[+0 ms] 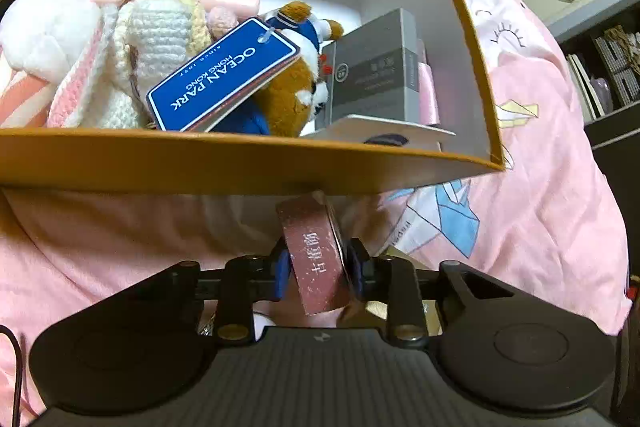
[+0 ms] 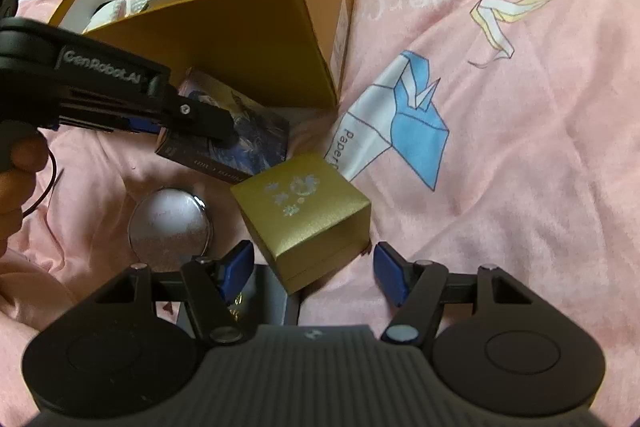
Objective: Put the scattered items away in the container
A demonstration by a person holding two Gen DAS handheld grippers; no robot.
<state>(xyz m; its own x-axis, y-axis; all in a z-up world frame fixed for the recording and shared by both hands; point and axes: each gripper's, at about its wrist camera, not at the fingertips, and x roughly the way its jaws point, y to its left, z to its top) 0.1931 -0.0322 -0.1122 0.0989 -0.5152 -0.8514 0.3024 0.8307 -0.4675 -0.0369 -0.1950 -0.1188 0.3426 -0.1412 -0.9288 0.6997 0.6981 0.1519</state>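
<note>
Your left claw [image 1: 318, 267] is gripping a flat dusky-pink card box [image 1: 316, 251] at lower centre, beneath the orange cardboard container [image 1: 240, 163]; your right claw [image 2: 314, 269] is gaping wide around a gold cube box [image 2: 304, 219].

Black tongs [image 2: 314, 267] with blue pads [image 2: 390, 273]

Pink quilt [image 2: 500, 147] bears box [image 2: 240, 39], gold cube [image 2: 304, 215], perhaps mirror [image 2: 170, 227].

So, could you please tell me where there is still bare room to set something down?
Bare bedspread lies right of the orange box and gold box. Inside, only the back corner by the grey box is free. It is crowded in front, around the round mirror.
</note>
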